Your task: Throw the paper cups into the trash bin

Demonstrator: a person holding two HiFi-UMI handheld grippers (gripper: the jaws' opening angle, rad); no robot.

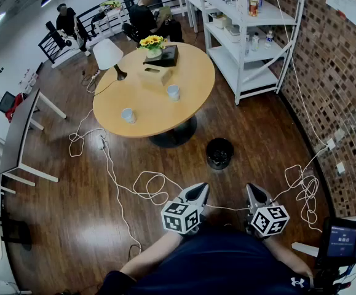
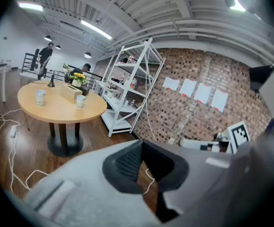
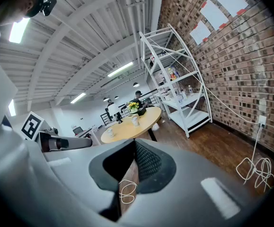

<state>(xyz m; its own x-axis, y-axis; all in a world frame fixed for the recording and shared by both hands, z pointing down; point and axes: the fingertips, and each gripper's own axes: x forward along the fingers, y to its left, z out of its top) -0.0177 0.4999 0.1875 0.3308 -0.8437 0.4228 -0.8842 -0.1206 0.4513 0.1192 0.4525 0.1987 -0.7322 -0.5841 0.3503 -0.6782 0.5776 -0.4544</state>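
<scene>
Two white paper cups (image 1: 128, 115) (image 1: 173, 92) stand on the round wooden table (image 1: 147, 103). The black trash bin (image 1: 219, 153) sits on the floor in front of the table's base. My left gripper (image 1: 199, 190) and right gripper (image 1: 252, 190) are held close to my body, well short of the bin and table, and both are shut with nothing in them. In the left gripper view the shut left gripper (image 2: 142, 145) points past the table, where both cups (image 2: 40, 97) (image 2: 81, 101) show. The right gripper (image 3: 134, 143) faces the table, with the cups (image 3: 110, 132) (image 3: 135, 120) far off.
The table also carries a lamp (image 1: 108, 54), a tissue box (image 1: 155, 74) and flowers (image 1: 152, 42). White cables (image 1: 147, 186) loop over the floor between me and the table. A white shelf rack (image 1: 245, 35) stands by the brick wall at the right. People sit at the back.
</scene>
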